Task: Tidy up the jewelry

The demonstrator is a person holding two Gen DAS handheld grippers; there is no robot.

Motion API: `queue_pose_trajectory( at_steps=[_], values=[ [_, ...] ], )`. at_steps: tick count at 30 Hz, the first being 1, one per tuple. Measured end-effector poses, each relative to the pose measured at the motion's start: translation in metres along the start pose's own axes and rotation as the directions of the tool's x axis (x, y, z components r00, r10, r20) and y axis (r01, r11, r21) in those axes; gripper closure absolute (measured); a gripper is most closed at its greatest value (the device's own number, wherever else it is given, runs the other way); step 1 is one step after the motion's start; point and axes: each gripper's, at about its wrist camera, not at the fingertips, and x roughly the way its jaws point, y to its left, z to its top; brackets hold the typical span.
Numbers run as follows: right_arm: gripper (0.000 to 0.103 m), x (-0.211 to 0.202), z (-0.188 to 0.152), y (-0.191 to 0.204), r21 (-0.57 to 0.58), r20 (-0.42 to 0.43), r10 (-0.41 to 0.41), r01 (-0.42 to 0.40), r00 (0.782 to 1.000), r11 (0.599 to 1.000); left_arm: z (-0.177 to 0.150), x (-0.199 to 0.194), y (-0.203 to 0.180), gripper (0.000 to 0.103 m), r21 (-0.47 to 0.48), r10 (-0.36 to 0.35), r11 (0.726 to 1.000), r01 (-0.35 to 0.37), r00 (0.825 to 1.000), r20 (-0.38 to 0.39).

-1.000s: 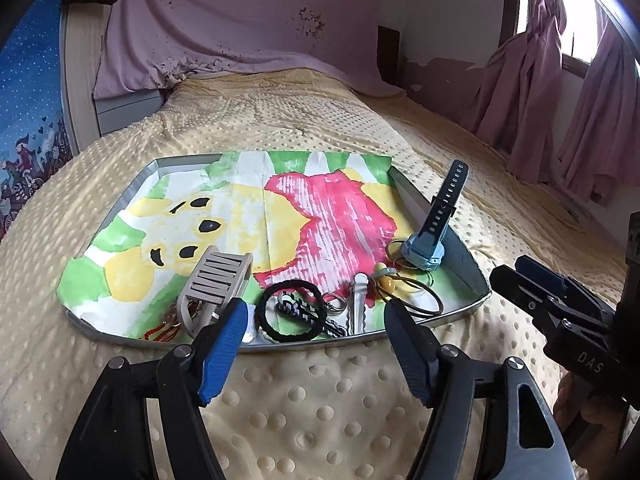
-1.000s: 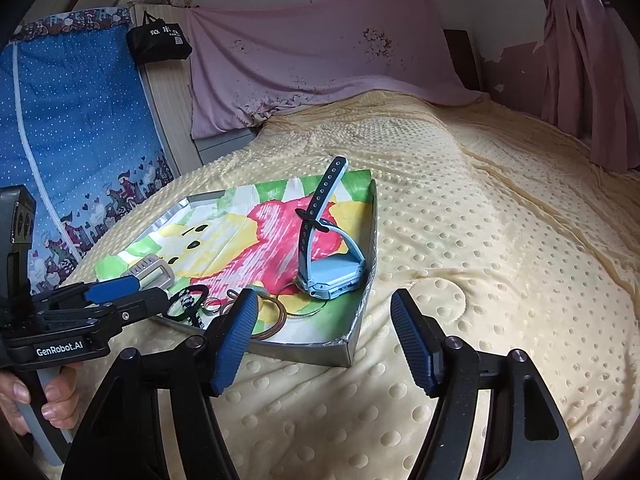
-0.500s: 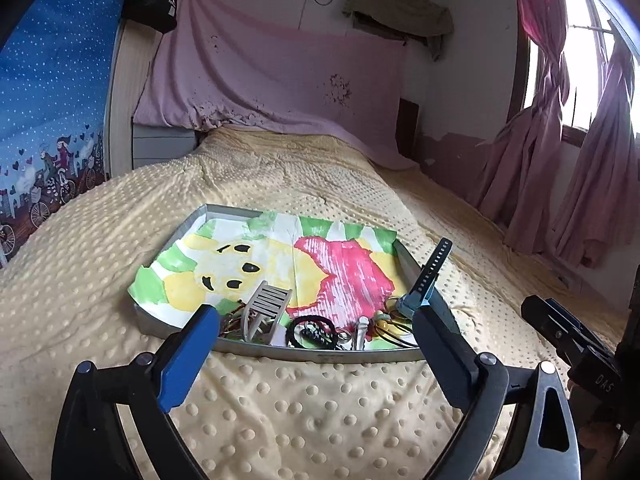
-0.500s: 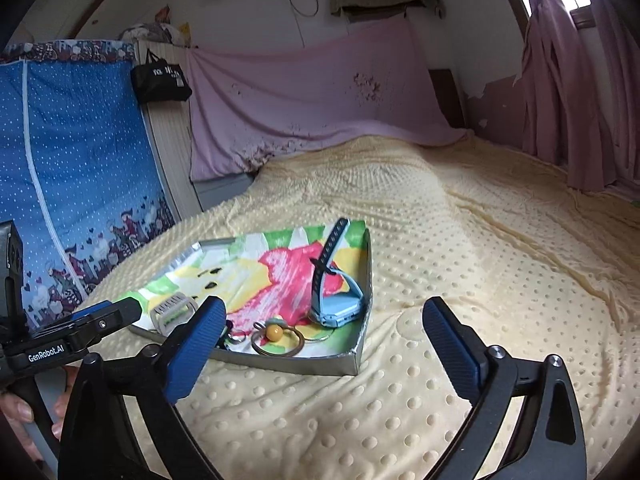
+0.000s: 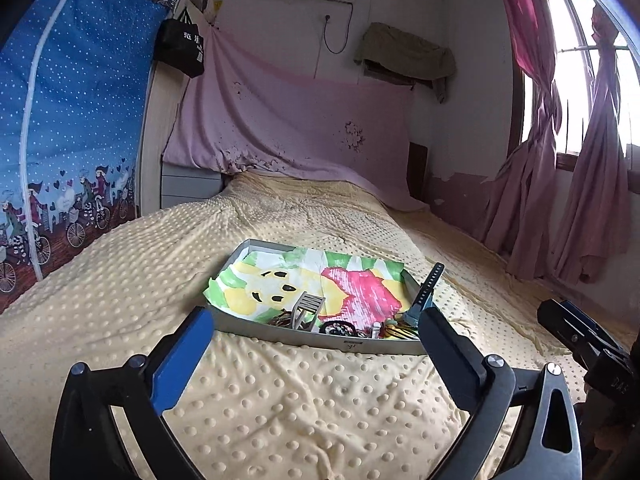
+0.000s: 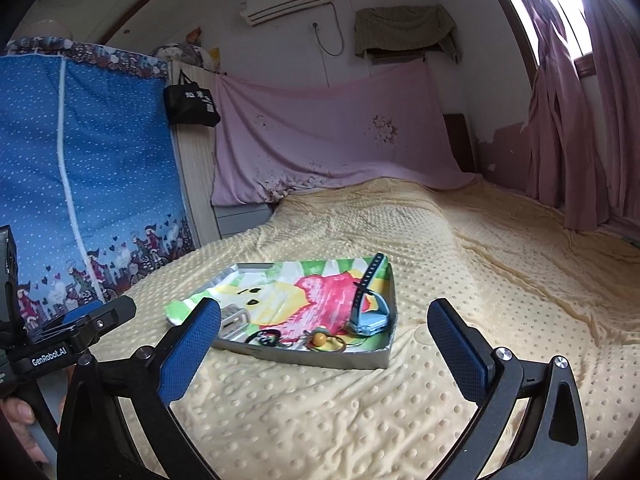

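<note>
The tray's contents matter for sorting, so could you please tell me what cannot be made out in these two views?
- Left wrist view: the tray front wall hides the lower parts of the small pieces, which are too small to identify.
- Left wrist view: the left gripper right finger covers the watch body.
- Right wrist view: the right gripper left finger hides part of the grey clip.

A grey tray (image 5: 280,330) lies on the dotted yellow bedspread (image 5: 304,400).

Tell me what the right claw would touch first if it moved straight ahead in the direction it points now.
Probably the near wall of the tray, just in front of the amber-bead hair tie. The open right claw points at that edge over the yellow dotted blanket, though depth is uncertain in this fisheye view.
</note>
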Motion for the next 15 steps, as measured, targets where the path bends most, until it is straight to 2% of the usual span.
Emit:
queue_pose_trajectory(
  at_steps=[15],
  values=[
    [0.001,-0.083,-0.016,0.026,-0.020,0.053,0.013,-0.012,0.998,1.000,-0.023,-0.073,0.016,0.000,0.035,0.021,0.999,-0.023,0.998,0.053]
  ],
)
